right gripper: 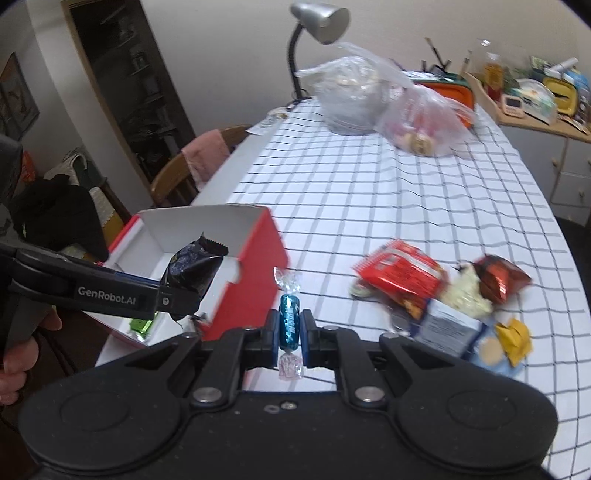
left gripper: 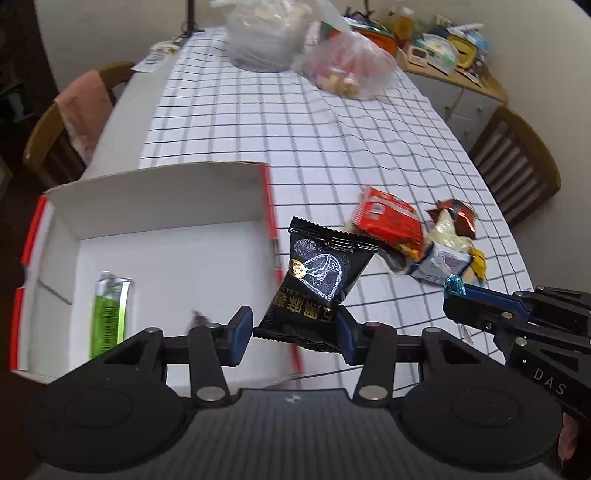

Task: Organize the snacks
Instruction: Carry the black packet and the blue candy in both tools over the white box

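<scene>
My left gripper [left gripper: 294,328] is shut on a black snack packet [left gripper: 317,280], held above the right edge of an open red-and-white box [left gripper: 155,206]. The box holds a green bar [left gripper: 109,315]. In the right wrist view the left gripper [right gripper: 184,295] holds the black packet [right gripper: 194,269] over the box [right gripper: 255,258]. My right gripper [right gripper: 289,338] is shut on a blue wrapped candy [right gripper: 289,321], just right of the box. A pile of loose snacks [left gripper: 417,236] lies on the checked tablecloth to the right; it also shows in the right wrist view [right gripper: 443,295].
Two clear plastic bags [left gripper: 306,40] of food sit at the table's far end by a desk lamp [right gripper: 317,22]. Wooden chairs stand at the left [left gripper: 74,122] and right [left gripper: 517,162]. A cluttered sideboard [left gripper: 450,51] is at the back right.
</scene>
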The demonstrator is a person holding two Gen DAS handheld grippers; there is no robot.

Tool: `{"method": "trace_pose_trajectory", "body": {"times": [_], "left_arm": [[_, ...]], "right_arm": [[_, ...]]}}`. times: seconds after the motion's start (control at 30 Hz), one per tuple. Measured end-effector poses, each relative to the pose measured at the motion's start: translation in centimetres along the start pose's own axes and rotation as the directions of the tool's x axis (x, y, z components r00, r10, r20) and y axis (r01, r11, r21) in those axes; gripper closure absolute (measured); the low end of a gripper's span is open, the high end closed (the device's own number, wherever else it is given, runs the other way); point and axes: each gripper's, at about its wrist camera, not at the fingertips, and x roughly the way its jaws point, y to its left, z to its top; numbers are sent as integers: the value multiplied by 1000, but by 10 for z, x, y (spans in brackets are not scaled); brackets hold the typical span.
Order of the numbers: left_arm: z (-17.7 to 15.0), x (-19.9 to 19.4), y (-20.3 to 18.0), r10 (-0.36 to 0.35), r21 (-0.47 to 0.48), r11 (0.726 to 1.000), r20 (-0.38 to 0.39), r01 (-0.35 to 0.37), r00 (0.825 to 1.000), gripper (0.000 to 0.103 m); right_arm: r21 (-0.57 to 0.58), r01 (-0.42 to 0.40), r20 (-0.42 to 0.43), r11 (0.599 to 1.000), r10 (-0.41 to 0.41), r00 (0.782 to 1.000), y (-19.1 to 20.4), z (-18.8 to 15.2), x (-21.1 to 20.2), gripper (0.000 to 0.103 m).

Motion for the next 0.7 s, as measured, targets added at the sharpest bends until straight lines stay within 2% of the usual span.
{"method": "trace_pose_trajectory", "body": {"times": [0.17, 0.37, 0.7], "left_arm": [[-2, -10, 35, 25, -32, 999, 13, -24, 1000, 56], [-6, -13, 80, 69, -67, 995, 12, -68, 998, 56], [-8, 11, 148, 161, -113, 980, -41, -164, 986, 56]], "right_arm": [[-44, -27, 1, 999, 27, 1000, 34, 9, 17, 93], [-81, -44, -36, 996, 41, 998, 71, 13, 49, 93], [-142, -34, -121, 989, 16, 993, 115, 16, 117, 93]]}}
